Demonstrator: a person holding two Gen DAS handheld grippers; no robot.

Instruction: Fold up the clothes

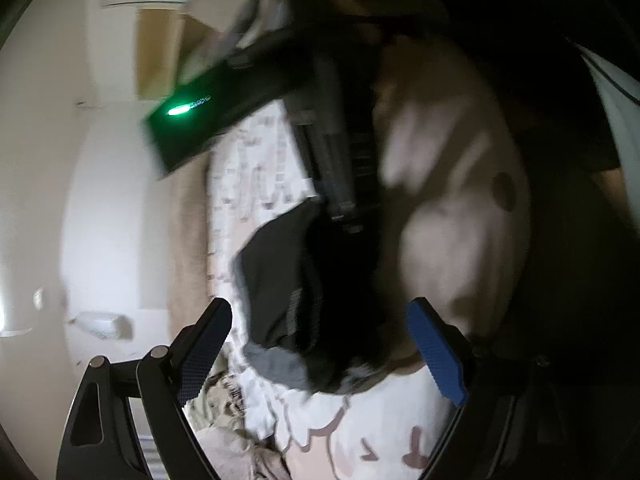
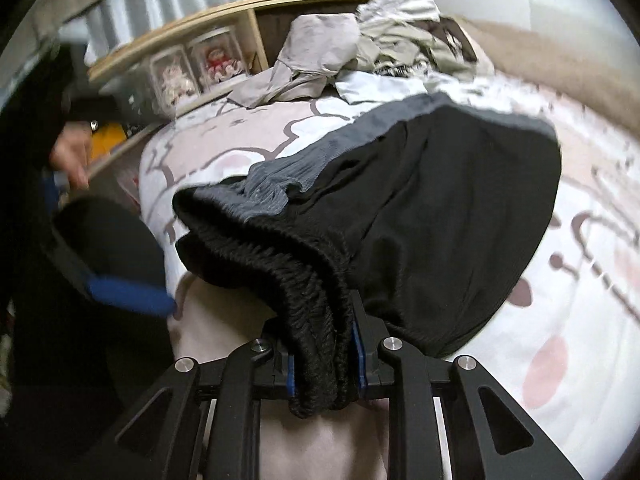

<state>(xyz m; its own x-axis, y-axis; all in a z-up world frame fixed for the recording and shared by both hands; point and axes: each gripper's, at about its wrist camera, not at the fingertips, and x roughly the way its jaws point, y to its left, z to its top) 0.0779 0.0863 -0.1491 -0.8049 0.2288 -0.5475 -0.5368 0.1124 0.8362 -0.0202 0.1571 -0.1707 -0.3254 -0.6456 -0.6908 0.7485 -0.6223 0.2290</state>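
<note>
Black shorts point(image 2: 432, 208) with a grey side stripe hang over the patterned bed sheet point(image 2: 560, 320). My right gripper point(image 2: 324, 354) is shut on their ribbed elastic waistband, which bunches between the blue pads. In the left wrist view, which is blurred, the shorts point(image 1: 304, 304) dangle from the right gripper's housing, marked by a green light point(image 1: 180, 111). My left gripper point(image 1: 320, 346) stands wide open just below them, pads off the cloth. One of its blue pads point(image 2: 128, 295) shows at the left of the right wrist view.
A pile of loose grey and striped clothes point(image 2: 360, 40) lies at the far end of the bed. A wooden shelf point(image 2: 172, 36) with jars holding small figures runs along the bed's left side. A person's hand point(image 2: 72, 152) is near it.
</note>
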